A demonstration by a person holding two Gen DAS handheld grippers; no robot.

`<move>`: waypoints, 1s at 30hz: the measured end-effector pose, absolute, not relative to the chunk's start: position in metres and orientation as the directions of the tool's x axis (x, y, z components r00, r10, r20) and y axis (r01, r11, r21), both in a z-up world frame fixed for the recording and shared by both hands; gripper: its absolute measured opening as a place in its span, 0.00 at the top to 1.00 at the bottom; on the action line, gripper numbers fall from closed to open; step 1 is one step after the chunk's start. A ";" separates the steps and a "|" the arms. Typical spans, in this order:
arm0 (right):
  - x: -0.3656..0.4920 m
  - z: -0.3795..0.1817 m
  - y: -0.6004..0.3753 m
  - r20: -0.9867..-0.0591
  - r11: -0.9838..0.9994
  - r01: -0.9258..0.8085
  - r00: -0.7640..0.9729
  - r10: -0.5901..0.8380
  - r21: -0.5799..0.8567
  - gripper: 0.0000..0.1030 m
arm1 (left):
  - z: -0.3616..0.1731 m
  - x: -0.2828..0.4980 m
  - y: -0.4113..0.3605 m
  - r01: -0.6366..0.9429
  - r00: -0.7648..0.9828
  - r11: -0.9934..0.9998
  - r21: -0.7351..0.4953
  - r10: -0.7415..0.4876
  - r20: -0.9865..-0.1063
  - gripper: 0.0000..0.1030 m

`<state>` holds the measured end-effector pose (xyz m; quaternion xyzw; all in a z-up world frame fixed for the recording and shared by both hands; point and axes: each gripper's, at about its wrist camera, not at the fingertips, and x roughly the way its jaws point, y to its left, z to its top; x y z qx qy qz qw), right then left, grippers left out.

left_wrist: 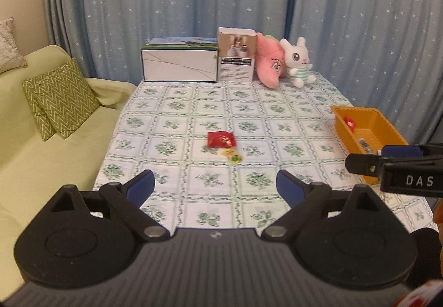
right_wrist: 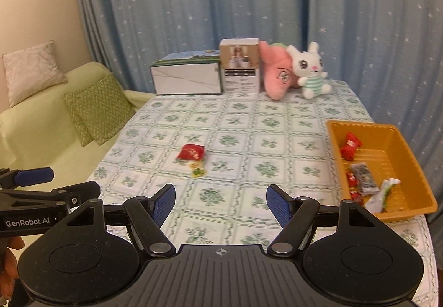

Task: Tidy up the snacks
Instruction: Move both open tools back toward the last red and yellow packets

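Note:
A red snack packet [left_wrist: 221,139] lies mid-table, with a small yellow-green packet [left_wrist: 233,155] just in front of it. Both also show in the right wrist view, the red packet [right_wrist: 191,152] and the yellow-green packet [right_wrist: 197,169]. An orange tray [right_wrist: 415,168] at the table's right edge holds several snacks, red, grey and white; it also shows in the left wrist view [left_wrist: 387,124]. My left gripper [left_wrist: 215,184] is open and empty, above the table's near part. My right gripper [right_wrist: 220,204] is open and empty, left of the tray.
Two boxes [left_wrist: 179,62], a pink plush [left_wrist: 270,62] and a white rabbit plush [left_wrist: 299,63] stand along the table's back edge before a blue curtain. A green sofa with cushions [left_wrist: 59,96] is at the left. The table [left_wrist: 177,102] has a floral cloth.

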<state>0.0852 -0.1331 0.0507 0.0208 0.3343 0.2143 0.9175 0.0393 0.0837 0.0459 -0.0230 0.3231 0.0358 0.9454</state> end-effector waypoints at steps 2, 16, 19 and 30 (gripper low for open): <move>0.086 0.050 -0.124 -0.605 0.902 -0.395 0.680 0.415 0.174 0.29 | 0.046 0.040 0.090 -0.085 0.791 0.996 -0.017 0.057 -0.609 0.09; 0.116 0.022 -0.086 -0.632 0.873 -0.458 0.631 0.451 0.166 0.29 | 0.019 0.069 0.119 -0.119 0.768 0.993 -0.024 0.077 -0.636 0.09; 0.127 0.015 -0.082 -0.639 0.873 -0.458 0.624 0.450 0.168 0.29 | 0.012 0.080 0.122 -0.121 0.762 0.992 -0.023 0.078 -0.643 0.09; 0.175 -0.015 -0.076 -0.655 0.870 -0.463 0.607 0.450 0.170 0.29 | -0.015 0.126 0.130 -0.113 0.744 0.994 -0.005 0.082 -0.664 0.09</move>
